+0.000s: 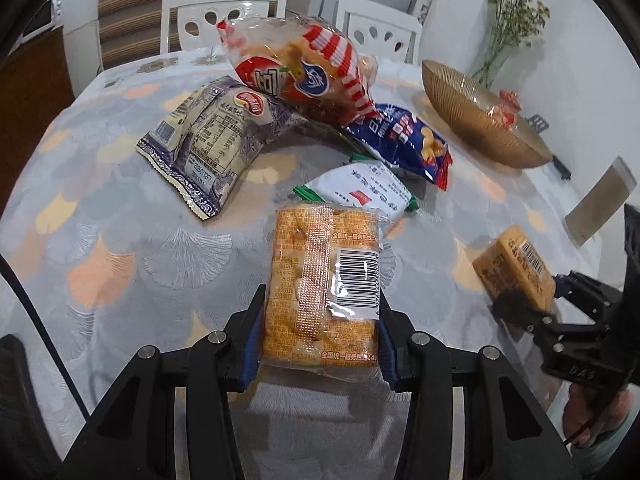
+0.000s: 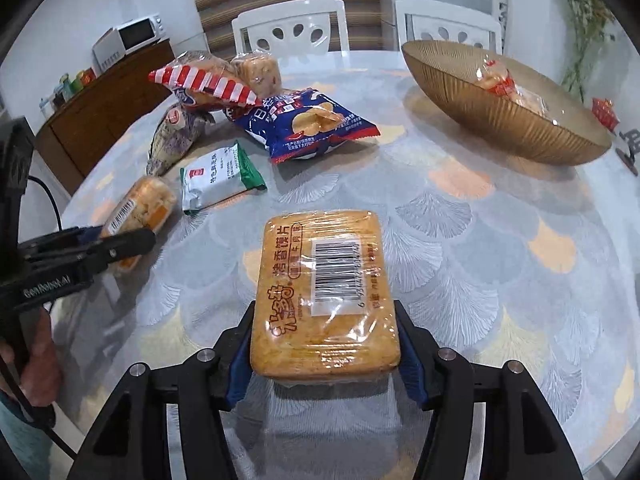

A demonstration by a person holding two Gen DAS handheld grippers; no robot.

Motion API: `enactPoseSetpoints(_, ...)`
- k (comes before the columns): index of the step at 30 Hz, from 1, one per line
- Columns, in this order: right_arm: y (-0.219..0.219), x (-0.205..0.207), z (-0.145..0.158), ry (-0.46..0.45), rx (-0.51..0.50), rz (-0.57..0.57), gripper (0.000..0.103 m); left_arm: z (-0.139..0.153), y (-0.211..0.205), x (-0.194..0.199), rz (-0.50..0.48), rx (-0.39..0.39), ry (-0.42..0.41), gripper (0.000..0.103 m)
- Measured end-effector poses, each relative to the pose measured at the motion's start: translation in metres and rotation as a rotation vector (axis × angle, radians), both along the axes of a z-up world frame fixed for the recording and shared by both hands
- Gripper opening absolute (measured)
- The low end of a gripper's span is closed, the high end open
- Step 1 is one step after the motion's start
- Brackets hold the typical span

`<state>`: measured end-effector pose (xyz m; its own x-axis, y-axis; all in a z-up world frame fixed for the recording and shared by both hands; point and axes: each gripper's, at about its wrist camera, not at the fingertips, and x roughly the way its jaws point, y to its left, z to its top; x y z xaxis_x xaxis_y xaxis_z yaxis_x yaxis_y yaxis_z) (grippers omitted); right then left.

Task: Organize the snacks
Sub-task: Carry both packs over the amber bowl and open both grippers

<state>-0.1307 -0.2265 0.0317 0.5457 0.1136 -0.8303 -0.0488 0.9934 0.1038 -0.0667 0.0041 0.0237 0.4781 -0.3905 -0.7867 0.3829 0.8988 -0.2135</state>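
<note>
Jaws of left gripper [image 1: 320, 316] clamp cracker pack [image 1: 322, 286]; jaws of right gripper [image 2: 325, 340] clamp orange biscuit pack [image 2: 325, 296], both above worktop [image 2: 500, 240]. Gold bowl [image 2: 520, 128] at far right holds one wrapped snack [image 2: 498, 84]. Chip bags [image 1: 304, 68] piled far centre; bare cloth between packs and bowl.

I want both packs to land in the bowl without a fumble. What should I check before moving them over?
1. Left tool shut on the cracker pack, both sides pinched: ok.
2. Right tool shut on the orange biscuit pack: ok.
3. Both packs lifted off the table: cannot tell.
4. Gold bowl has room; only one small packet shows inside: ok.
5. Right tool's way to the bowl free of snacks: ok.
6. Left tool's way: green-edged packet and blue chip bag lie just ahead: not ok, go above them.
</note>
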Motion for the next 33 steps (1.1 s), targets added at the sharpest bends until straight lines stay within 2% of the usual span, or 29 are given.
enactPoseSetpoints(2,0.002,0.003,-0.003,-0.015,-0.022,0.003,0.059,-0.001,0.003,-0.001,0.007,-0.025,-0.004,0.044)
enactPoseSetpoints(10,0.007,-0.004,-0.008,-0.079,-0.052,-0.015,0.062,-0.002,0.003,-0.004,-0.001,-0.026,-0.026,0.044)
enactPoseSetpoints(15,0.002,-0.007,-0.008,-0.096,-0.004,-0.049,0.061,-0.002,0.01,-0.001,0.004,-0.074,-0.01,0.044)
enactPoseSetpoints(17,0.0,-0.008,-0.007,-0.102,0.004,-0.068,0.055,-0.002,0.01,-0.001,0.005,-0.073,-0.011,0.044)
enactPoseSetpoints(27,-0.002,-0.018,-0.003,-0.117,0.009,-0.06,0.054,0.001,0.004,-0.003,-0.006,-0.043,-0.018,0.044)
enactPoseSetpoints(33,-0.024,-0.024,0.013,-0.144,0.039,-0.107,0.054,0.034,-0.021,-0.006,-0.081,-0.036,-0.073,0.044)
